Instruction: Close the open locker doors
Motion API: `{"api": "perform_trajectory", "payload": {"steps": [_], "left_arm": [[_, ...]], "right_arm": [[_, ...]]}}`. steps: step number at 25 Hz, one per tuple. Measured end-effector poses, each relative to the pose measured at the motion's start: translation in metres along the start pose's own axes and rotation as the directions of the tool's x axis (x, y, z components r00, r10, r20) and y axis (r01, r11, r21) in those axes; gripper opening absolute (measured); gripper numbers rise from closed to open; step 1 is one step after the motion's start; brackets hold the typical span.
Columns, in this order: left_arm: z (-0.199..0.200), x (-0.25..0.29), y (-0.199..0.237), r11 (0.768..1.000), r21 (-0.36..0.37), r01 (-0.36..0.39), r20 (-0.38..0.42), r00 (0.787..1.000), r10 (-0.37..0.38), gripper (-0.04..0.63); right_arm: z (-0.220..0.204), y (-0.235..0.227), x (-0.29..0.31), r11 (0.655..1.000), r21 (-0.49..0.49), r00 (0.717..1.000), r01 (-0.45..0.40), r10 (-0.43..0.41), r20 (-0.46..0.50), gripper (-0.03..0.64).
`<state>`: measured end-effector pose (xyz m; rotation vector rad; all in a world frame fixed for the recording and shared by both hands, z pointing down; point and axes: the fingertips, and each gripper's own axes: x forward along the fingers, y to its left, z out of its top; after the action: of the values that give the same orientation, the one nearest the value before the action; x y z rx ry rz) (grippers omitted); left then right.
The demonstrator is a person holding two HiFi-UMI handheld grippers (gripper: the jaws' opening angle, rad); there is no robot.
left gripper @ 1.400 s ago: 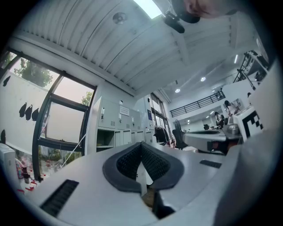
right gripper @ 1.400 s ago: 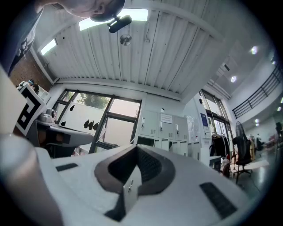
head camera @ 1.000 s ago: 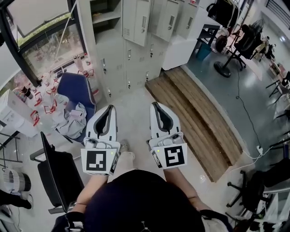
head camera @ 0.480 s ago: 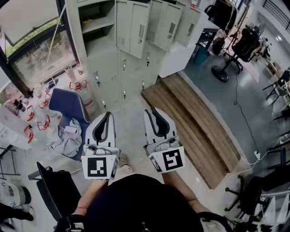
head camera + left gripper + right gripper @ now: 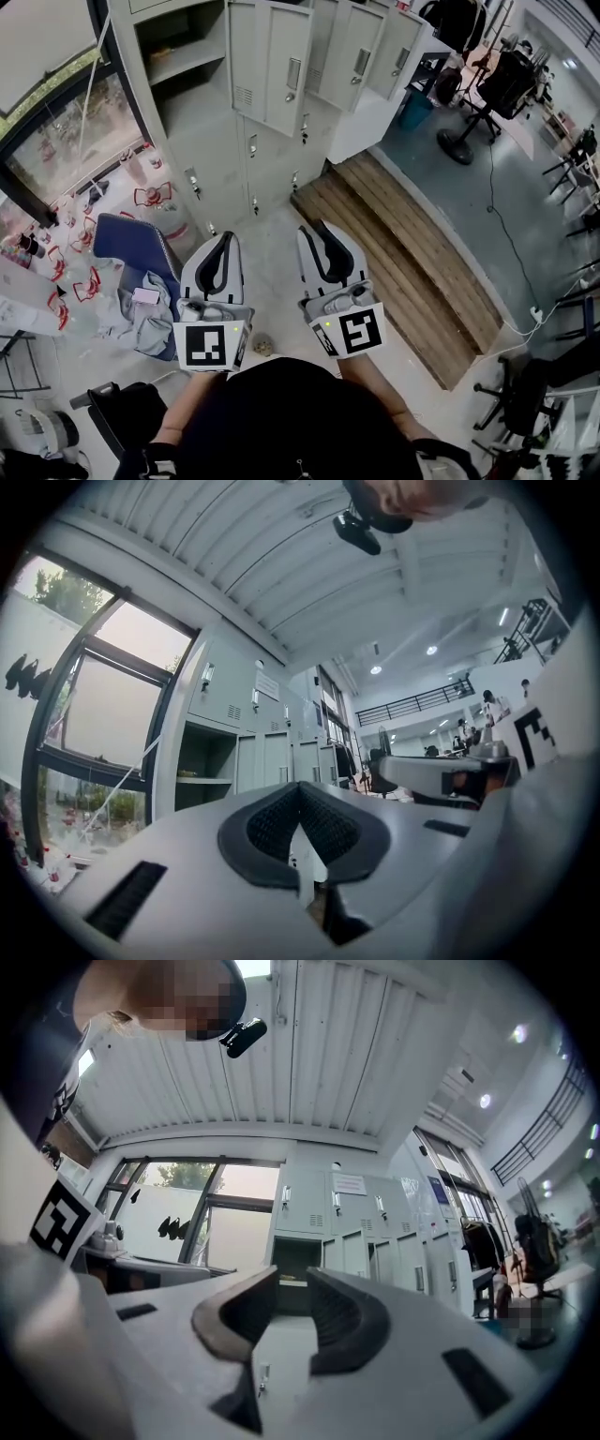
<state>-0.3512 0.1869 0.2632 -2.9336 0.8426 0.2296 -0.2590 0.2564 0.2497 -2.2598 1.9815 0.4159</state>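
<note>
Head view | left gripper (image 5: 225, 236) jaws together | right gripper (image 5: 314, 229) jaws opening, empty | locker label (image 5: 349, 1183) illegible

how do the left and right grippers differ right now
The left gripper has jaws together; the right gripper has them apart, having just been opening, nothing between. The left gripper is nearer the blue chair, the right gripper nearer the wooden platform. Both face the lockers, empty.
</note>
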Motion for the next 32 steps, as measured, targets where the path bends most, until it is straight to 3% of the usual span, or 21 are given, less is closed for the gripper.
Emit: {"api": "perform_trajectory", "payload": {"steps": [9,18,32], "left_arm": [[-0.013,0.044,0.018,0.999,-0.003,0.033,-0.018,0.999,-0.033,0.003],[-0.022,0.102,0.033,1.0,-0.025,0.008,-0.001,1.0,-0.008,0.003],[-0.023,0.246,0.065,0.985,0.026,-0.169,0.03,0.985,0.168,0.003]], "right_arm": [[-0.021,-0.019,0.041,1.0,0.012,1.0,0.013,-0.013,-0.006,0.078],[-0.038,-0.048,0.107,0.998,0.027,0.998,-0.061,0.06,0.02,0.078],[-0.07,-0.15,0.244,0.966,0.07,0.968,-0.249,0.245,0.061,0.078]]}}
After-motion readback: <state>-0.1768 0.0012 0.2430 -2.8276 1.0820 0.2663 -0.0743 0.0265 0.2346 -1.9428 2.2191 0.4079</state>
